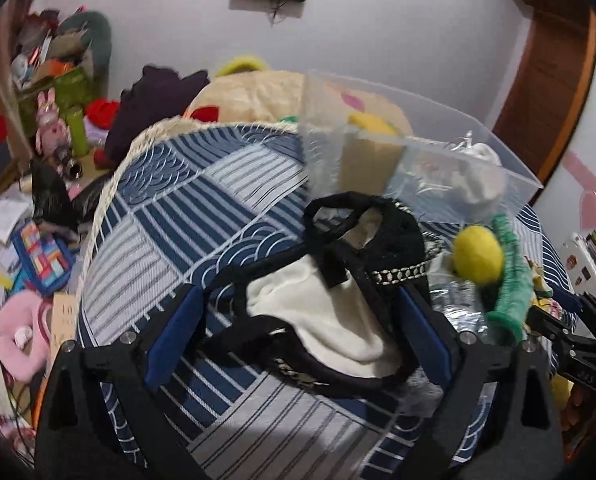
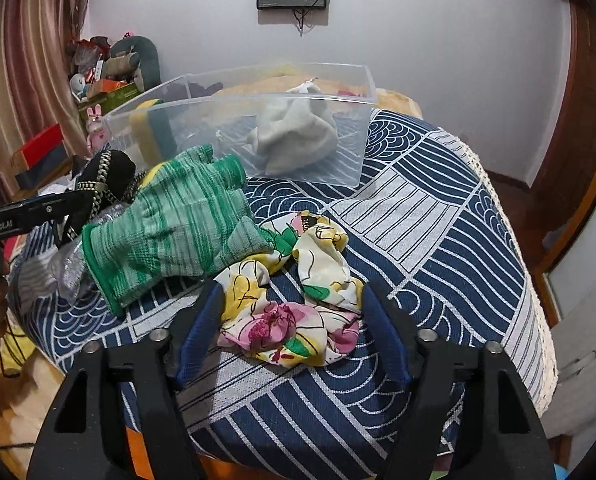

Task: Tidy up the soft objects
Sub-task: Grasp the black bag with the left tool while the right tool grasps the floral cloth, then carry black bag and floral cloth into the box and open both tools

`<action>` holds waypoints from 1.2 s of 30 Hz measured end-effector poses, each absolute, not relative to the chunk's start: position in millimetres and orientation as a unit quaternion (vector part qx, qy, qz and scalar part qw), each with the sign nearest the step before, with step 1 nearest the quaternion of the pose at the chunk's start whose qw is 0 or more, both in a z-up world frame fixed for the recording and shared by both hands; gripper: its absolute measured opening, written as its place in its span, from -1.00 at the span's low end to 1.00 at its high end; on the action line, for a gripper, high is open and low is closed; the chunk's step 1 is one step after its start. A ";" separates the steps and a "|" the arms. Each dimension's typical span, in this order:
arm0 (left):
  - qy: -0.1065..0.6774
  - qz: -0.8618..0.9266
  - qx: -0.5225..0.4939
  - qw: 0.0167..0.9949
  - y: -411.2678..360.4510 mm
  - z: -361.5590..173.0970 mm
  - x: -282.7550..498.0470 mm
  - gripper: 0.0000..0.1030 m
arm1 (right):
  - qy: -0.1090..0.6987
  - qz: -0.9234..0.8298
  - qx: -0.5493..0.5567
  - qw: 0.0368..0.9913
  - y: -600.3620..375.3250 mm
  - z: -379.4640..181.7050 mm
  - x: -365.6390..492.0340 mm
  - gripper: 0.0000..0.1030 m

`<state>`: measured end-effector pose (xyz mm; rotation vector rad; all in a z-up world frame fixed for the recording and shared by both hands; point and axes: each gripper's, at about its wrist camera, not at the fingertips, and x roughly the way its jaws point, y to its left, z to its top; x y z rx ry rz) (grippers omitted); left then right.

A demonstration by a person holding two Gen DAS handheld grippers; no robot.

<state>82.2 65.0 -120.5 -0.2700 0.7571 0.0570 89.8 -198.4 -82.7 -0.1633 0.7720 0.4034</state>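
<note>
Green glove [image 2: 170,232] beside scarf [image 2: 294,300], possibly touching

Left gripper [image 1: 298,316] low, jaws spread wide, right gripper [image 2: 290,320] low, jaws likewise parted

A round surface covered by a navy-and-white patchwork cloth [image 2: 438,240] with wave and stripe patterns and a cream fringed border carries everything. Toward its far edge stands a clear rectangular plastic bin [image 2: 350,152], resting directly on the cloth. Near the middle lies a green striped knitted work glove [image 2: 178,232], flat, cuff toward the near left edge, partly over a crinkled clear plastic bottle [image 2: 72,268]. Just beside the glove, touching its thumb side, lies a bunched floral fabric scrunchie [image 2: 298,304] in cream, yellow, pink and green. At the left side sits a black knitted pouch with white lining and a patterned trim band [image 1: 358,292], its black straps sprawled on the cloth.
</note>
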 end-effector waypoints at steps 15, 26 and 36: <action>0.354 -0.003 -0.150 0.923 56.5 -122.7 77.0 -0.14 | 0.351 0.165 -0.044 0.921 -223.3 -67.5 81.3 -0.64; 0.316 -0.020 -0.111 0.942 48.4 -84.7 55.2 -0.83 | 0.302 0.167 -0.031 0.938 -226.4 -30.4 74.8 -0.64; 0.247 -0.033 -0.100 0.963 43.5 -33.3 39.7 -0.84 | 0.262 0.187 -0.034 0.946 -209.5 -5.2 78.7 -0.64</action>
